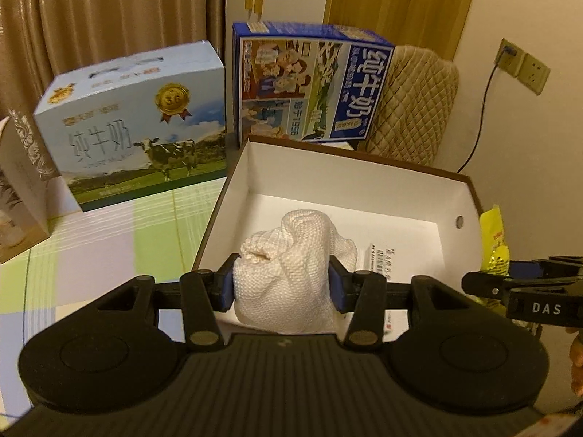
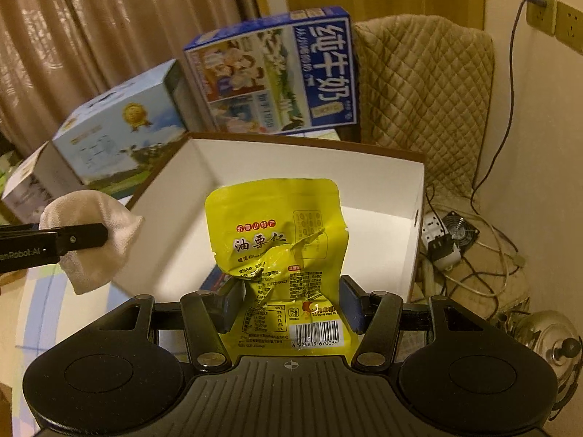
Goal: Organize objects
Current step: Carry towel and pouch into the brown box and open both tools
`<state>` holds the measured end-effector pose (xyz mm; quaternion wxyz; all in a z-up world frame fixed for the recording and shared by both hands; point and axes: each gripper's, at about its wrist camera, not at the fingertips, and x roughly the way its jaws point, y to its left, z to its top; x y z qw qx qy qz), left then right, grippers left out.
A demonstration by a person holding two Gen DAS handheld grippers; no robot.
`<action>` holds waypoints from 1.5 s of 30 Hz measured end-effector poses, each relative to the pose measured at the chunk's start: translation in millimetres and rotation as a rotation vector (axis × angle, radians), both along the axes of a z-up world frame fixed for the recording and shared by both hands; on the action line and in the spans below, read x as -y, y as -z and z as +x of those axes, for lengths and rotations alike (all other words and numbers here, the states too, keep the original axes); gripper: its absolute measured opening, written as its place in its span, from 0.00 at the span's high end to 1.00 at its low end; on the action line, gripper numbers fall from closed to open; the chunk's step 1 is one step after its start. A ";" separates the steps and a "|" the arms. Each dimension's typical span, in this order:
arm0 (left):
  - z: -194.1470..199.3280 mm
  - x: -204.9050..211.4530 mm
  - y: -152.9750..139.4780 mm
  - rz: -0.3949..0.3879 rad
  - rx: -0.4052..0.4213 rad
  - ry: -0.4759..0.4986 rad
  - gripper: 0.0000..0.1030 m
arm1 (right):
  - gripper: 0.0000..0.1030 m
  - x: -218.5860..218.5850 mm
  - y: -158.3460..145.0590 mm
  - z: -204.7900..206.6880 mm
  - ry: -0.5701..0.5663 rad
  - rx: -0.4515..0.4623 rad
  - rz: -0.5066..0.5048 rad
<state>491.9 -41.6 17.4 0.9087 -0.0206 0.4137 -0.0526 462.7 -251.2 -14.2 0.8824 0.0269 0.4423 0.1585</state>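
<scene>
Clamped in the left gripper (image 1: 283, 286), a white cloth (image 1: 288, 269) hangs over the open box (image 1: 233, 178); at three o'clock, the right gripper (image 2: 289, 304) pinches a yellow snack packet (image 2: 280, 247).

Two milk cartons (image 1: 145, 131) side by side; quilted chair (image 2: 422, 102) beside them; wall sockets (image 1: 524, 65); kettle (image 2: 546, 338) on floor.

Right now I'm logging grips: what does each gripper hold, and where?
The left gripper clamps a white cloth across its bunched middle. The right gripper clamps a yellow packet by its lower side edges.
</scene>
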 end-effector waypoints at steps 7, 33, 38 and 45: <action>42.1 4.3 31.5 0.038 -0.073 0.010 0.58 | 0.48 3.2 25.7 28.7 0.037 -0.063 -0.024; 73.6 10.9 75.9 0.116 -0.164 0.089 0.30 | 0.45 -4.4 54.3 51.9 0.098 -0.158 -0.101; 72.7 11.7 70.9 0.116 -0.156 0.092 0.27 | 0.39 -3.4 52.5 52.5 0.131 -0.164 -0.126; 68.7 11.3 62.3 0.113 -0.152 0.097 0.21 | 0.28 -2.5 39.9 44.2 0.122 -0.146 -0.113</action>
